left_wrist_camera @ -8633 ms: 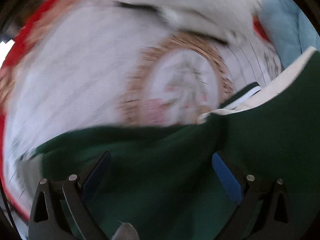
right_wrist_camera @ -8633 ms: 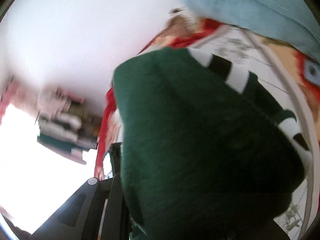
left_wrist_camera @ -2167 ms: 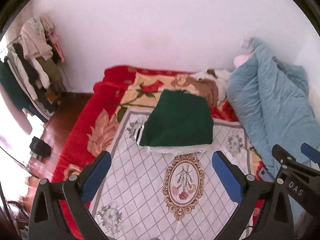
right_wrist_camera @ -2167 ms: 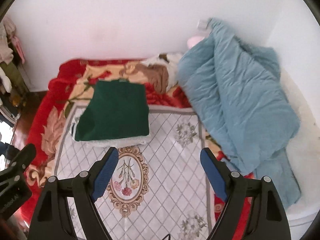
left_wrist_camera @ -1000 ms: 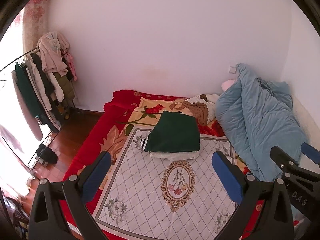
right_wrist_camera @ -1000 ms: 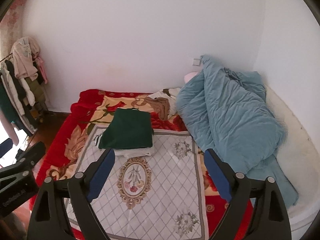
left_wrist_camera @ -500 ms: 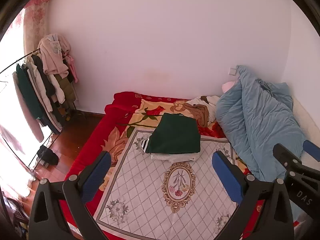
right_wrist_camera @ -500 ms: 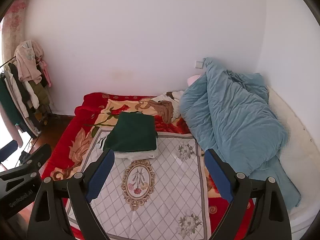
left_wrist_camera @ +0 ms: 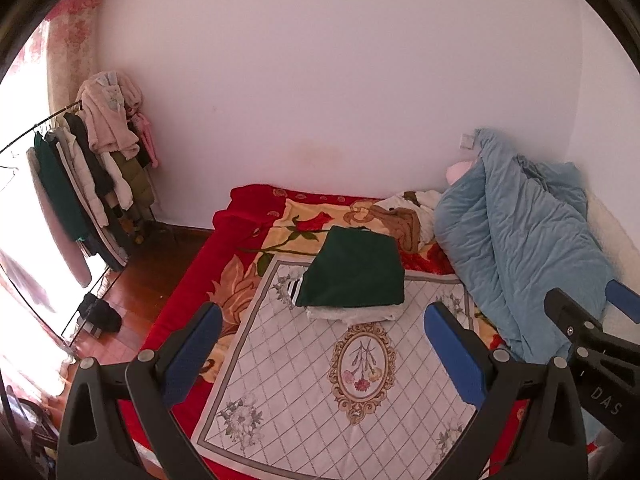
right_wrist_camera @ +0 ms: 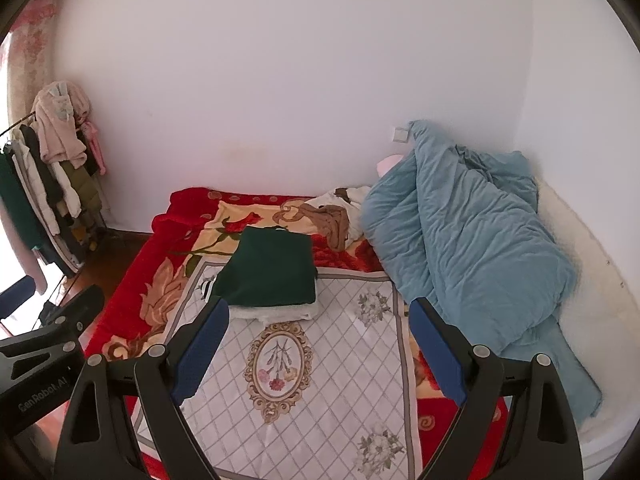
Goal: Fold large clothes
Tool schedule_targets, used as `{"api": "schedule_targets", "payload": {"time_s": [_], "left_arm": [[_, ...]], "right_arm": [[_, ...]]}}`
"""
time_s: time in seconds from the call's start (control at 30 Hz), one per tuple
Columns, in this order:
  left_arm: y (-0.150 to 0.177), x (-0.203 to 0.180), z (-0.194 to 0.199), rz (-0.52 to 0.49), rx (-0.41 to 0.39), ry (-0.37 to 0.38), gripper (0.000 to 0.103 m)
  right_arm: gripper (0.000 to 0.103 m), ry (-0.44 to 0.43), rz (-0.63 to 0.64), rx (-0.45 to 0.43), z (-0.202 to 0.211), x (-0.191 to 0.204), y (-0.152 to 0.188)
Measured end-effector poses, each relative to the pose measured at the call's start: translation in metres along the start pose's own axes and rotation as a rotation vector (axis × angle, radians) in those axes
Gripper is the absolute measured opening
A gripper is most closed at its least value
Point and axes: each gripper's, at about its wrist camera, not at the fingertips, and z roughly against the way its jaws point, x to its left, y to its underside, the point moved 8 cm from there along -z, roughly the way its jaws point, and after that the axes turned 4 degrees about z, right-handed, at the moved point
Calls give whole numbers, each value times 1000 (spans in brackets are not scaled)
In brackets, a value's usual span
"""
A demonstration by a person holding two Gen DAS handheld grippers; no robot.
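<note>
A folded green sweater (left_wrist_camera: pixel 354 272) lies squared atop a white garment (left_wrist_camera: pixel 352 314) mid-bed (left_wrist_camera: pixel 224 240), beside the blue duvet (left_wrist_camera: pixel 516 248); left claw (left_wrist_camera: pixel 322 350) and right claw (right_wrist_camera: pixel 318 344) hover spread, empty, above bare blanket (left_wrist_camera: pixel 304 400).

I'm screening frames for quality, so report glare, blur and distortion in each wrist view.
Left wrist view: window glare bleaches the left edge; fisheye bends the clothes rack; the folded green garment is sharp.
Right wrist view: only a sliver of glare at the left edge; the blue duvet is crisp; dark vignette in the corners.
</note>
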Motion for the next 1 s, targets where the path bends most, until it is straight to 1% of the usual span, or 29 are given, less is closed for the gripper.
{"api": "schedule_targets", "payload": {"time_s": [0.37, 1.0], "left_arm": [[-2, 10, 5, 10, 26, 0, 103], [-10, 8, 9, 6, 6, 6, 103]], "right_arm": [[93, -8, -9, 9, -1, -2, -2], [93, -8, -2, 1, -4, 2, -6]]}}
